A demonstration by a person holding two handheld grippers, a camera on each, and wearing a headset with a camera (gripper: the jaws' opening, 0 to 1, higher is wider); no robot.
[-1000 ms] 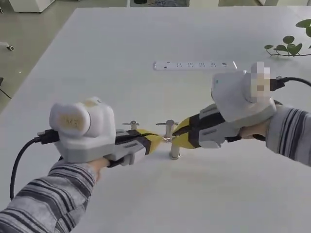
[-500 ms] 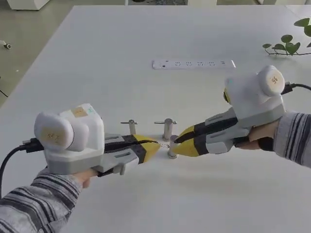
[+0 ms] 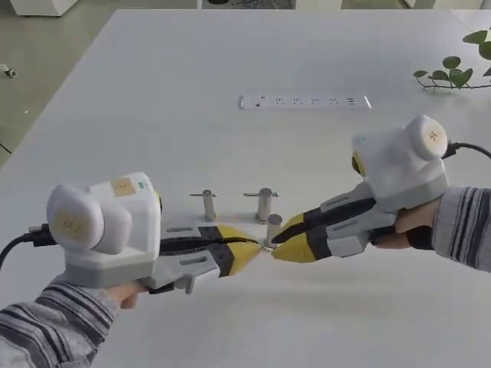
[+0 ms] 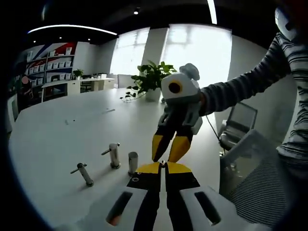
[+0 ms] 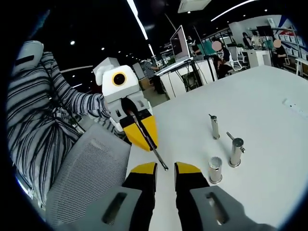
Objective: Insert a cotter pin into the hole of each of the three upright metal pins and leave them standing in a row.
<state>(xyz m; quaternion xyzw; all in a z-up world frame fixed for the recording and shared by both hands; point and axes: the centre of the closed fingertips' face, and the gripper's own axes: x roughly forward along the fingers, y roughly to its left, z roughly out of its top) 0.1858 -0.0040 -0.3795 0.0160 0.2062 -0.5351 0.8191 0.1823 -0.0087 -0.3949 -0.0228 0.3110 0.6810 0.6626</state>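
Left tongs (image 4: 163, 164) clamp thin dark cotter pin (image 5: 147, 139); right tongs (image 5: 166, 167) slightly parted, empty; misaligned thrust may topple upright silver metal pin (image 3: 274, 225) at 12 o'clock.

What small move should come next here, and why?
Probably steer the thin dark cotter pin, clamped in the left gripper, toward the bare silver upright metal pin. The other two metal pins already carry cotter pins, and the open right gripper sits at its tip.
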